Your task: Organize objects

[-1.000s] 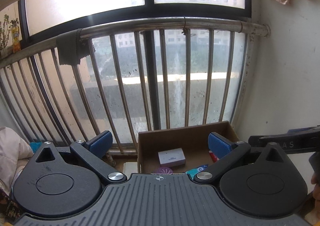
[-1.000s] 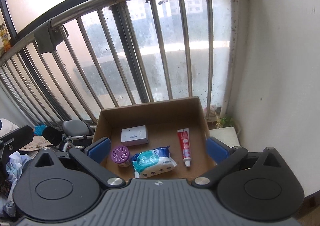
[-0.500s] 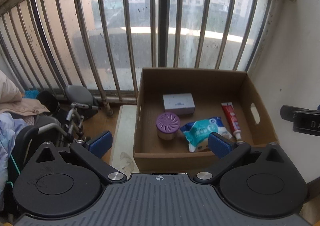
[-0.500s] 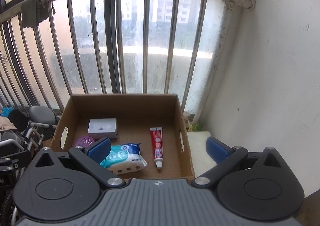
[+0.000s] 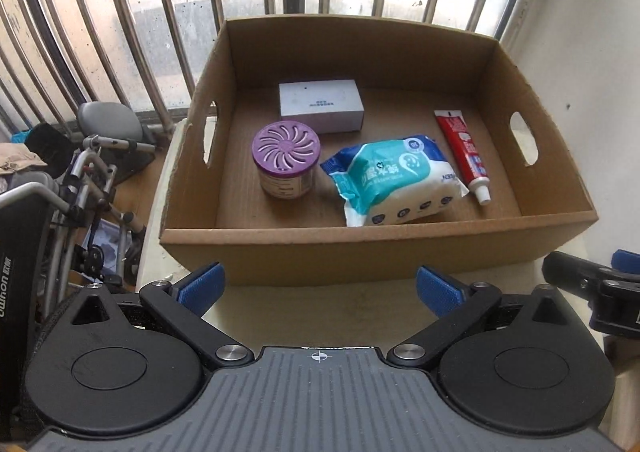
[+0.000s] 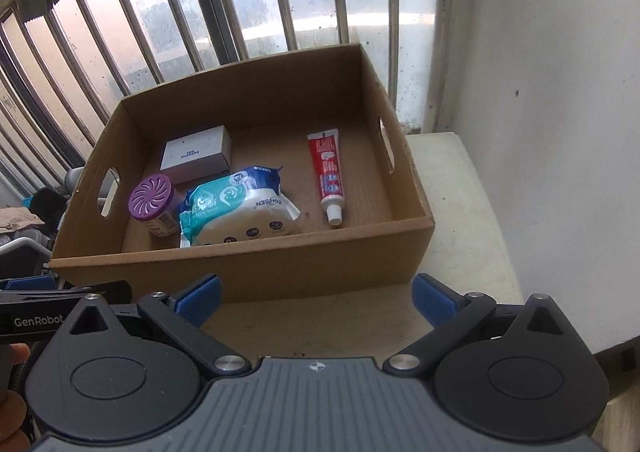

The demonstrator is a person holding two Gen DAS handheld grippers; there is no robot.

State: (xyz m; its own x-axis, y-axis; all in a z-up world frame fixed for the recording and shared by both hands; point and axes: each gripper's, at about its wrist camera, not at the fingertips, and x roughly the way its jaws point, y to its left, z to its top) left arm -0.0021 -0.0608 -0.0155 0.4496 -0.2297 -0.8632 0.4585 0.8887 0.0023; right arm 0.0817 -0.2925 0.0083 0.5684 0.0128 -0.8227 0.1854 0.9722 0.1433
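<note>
Both my tools held short of the cardboard box (image 5: pixel 360 248) near wall, fingers apart, nothing in either: left tool (image 5: pixel 320 290), right tool (image 6: pixel 316 294). In the box, left to right: purple-lid canister (image 5: pixel 286 160) at 9 o'clock, white carton (image 5: pixel 321 105) at 11, wipes pack (image 5: pixel 396 178) centre, toothpaste tube (image 5: pixel 464 154) at 3, cap toward me. All four already sit inside, none touching a tool. Fits either items just gathered or about to be sorted out; can't tell which. Box rests on pale table (image 6: pixel 460 212).
</note>
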